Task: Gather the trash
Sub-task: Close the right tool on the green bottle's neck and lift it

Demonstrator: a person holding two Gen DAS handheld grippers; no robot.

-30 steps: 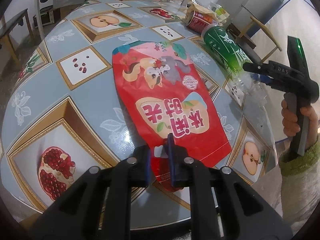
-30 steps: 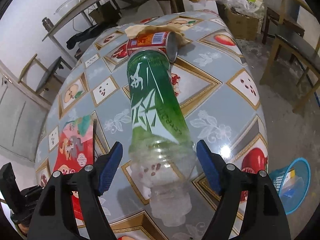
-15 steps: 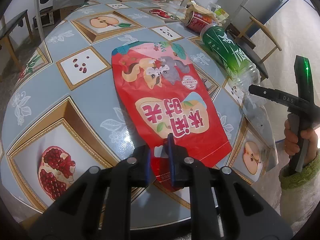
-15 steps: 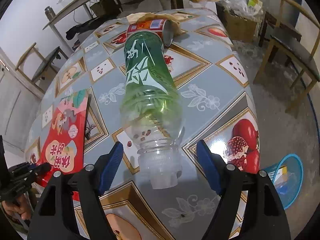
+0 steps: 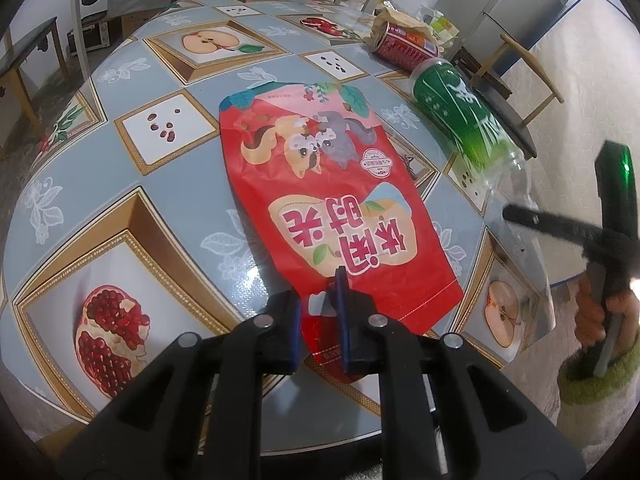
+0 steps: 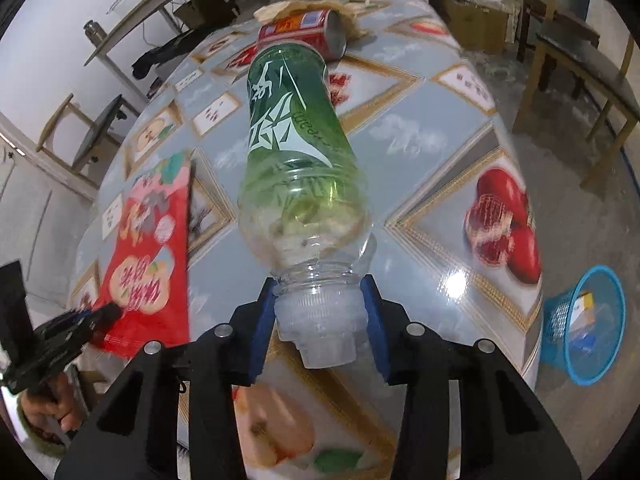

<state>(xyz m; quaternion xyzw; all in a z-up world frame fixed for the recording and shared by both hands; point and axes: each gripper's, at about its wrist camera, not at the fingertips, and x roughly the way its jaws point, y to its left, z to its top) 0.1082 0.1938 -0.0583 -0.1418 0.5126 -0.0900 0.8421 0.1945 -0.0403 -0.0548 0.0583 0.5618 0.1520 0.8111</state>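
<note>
Snack bag (image 5: 336, 208), red, flat on counter (image 5: 120, 184): near-edge end pinched in left hand-held gripper (image 5: 318, 320). Green bottle (image 6: 296, 152): neck between closing right hand-held gripper (image 6: 320, 320) pads.

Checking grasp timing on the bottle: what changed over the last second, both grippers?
The right gripper slid back along the lying green bottle from its clear shoulder to the neck, and its jaws are closing there, pads now at the neck. Unchanged: the left gripper stays clamped on the red snack bag's near edge; bag and can have not moved on the table.
</note>
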